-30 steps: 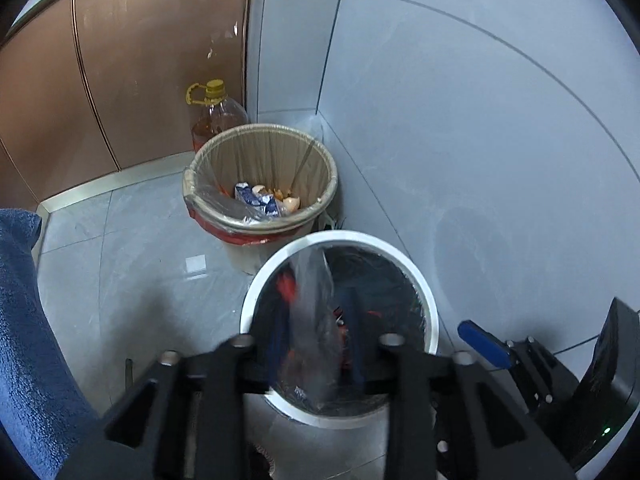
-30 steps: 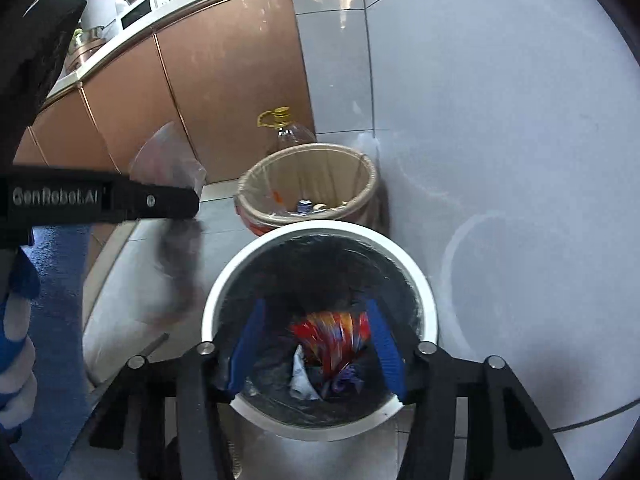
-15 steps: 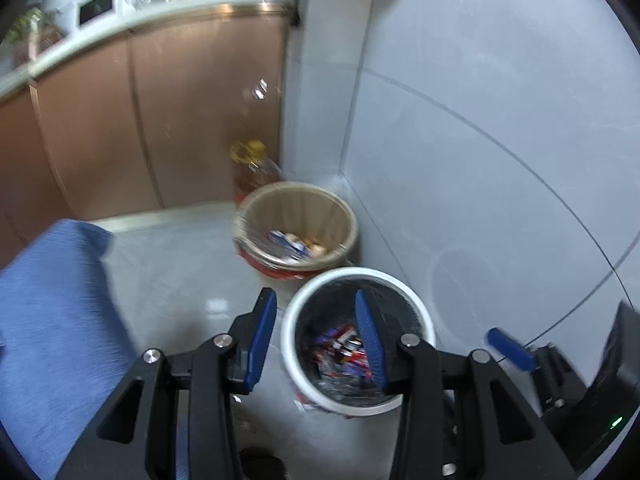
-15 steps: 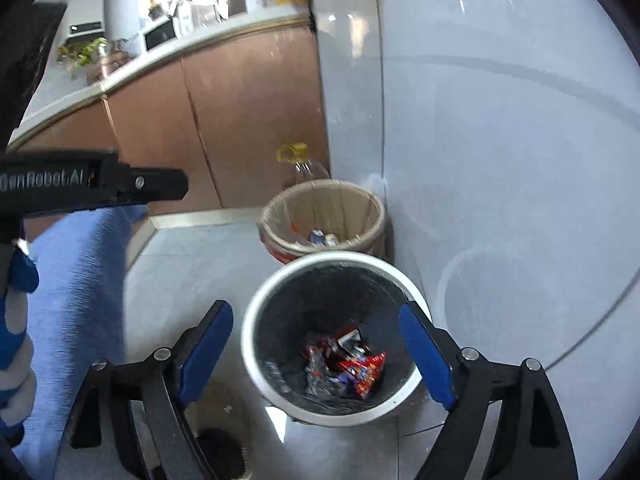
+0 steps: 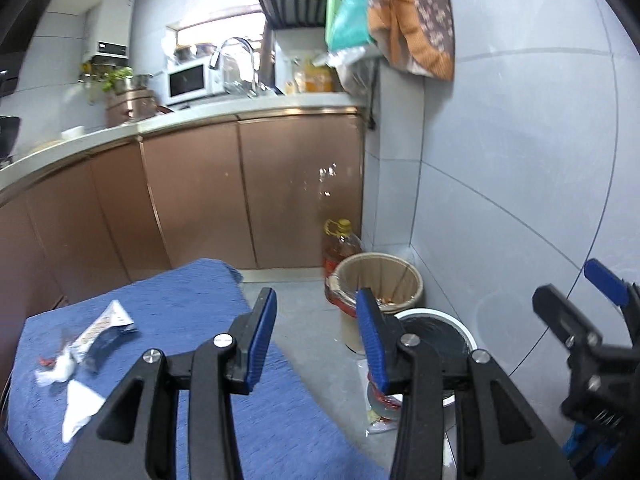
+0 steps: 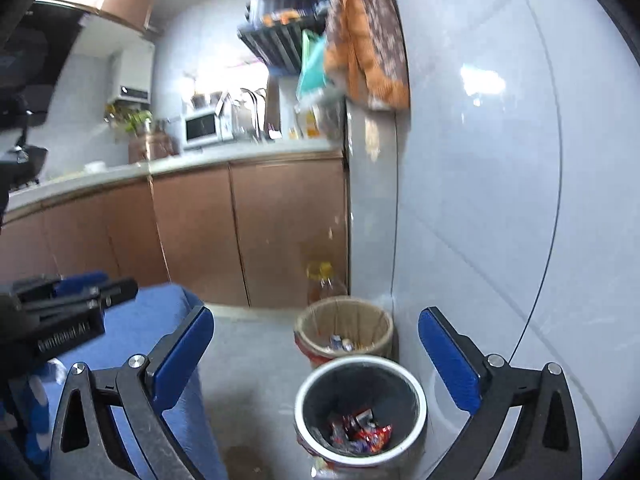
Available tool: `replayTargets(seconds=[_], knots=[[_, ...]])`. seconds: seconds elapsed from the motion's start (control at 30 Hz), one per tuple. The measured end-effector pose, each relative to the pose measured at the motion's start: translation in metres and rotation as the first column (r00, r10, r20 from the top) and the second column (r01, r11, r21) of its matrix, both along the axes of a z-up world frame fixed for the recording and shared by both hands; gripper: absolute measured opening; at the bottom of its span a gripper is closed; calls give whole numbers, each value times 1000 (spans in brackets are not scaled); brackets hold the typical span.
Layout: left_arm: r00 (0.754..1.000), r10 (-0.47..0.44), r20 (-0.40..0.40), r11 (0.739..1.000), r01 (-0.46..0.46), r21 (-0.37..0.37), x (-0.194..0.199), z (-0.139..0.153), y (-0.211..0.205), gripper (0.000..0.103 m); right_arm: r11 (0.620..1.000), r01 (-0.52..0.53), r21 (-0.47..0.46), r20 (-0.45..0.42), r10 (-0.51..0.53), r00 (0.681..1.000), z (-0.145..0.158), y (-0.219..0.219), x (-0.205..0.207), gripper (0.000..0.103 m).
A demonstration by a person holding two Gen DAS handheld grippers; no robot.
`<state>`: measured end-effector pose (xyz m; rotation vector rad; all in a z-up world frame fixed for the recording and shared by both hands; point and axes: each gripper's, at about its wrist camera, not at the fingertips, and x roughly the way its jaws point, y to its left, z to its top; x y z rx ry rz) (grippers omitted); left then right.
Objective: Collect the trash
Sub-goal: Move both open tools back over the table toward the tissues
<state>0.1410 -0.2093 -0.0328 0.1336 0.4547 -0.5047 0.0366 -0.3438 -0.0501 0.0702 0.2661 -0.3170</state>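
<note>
- Both claws up and back from the bins vs a sec ago – view now takes in kitchen cabinets, worktop, microwave (image 5: 191,81); clear plastic scrap the left claw (image 5: 316,334) had is gone from it.
- Left claw: part open, blue pads (image 5: 262,338) apart, nothing btwn them.
- Right claw (image 6: 316,360): jaws opening, now v. wide, empty; red/orange wrapper it had a sec ago now lies in white-rimmed bin (image 6: 416,388).
- White-rimmed bin on floor by grey wall, black liner, red & silver wrappers (image 6: 360,434) at bottom.
- Behind it, touching or nearly: tan bin (image 6: 384,330) w/ clear liner, few scraps inside. Oil bottle (image 5: 340,244), yellow cap, in the corner behind that.
- More trash left: wrappers & white paper (image 5: 86,354) on blue-covered desk (image 5: 192,300), left side of left view.
- Writing: side of left claw in right view reads approx "GenRobot.AI" – blurred. Other labels too blurred.
</note>
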Motion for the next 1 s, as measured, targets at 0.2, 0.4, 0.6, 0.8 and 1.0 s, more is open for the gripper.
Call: replayTargets(seconds=[0.2, 0.4, 0.6, 0.8, 1.0], knots=[[998, 56, 41, 998, -55, -33, -27, 20, 45, 40, 998, -56, -8, 47, 56, 997, 22, 23, -20, 103], [992, 97, 77, 994, -93, -52, -50, 32, 72, 49, 994, -102, -27, 92, 105, 990, 45, 49, -42, 103], [982, 138, 127, 989, -130, -69, -77, 41, 99, 62, 987, -149, -53, 106, 154, 982, 58, 75, -58, 103], [975, 174, 138, 982, -163, -92, -96, 46, 131, 67, 978, -195, -81, 136, 204, 969, 69, 104, -75, 103], [964, 229, 137, 969, -212, -127, -112, 46, 172, 67, 966, -248, -78, 167, 258, 952, 78, 128, -86, 103]])
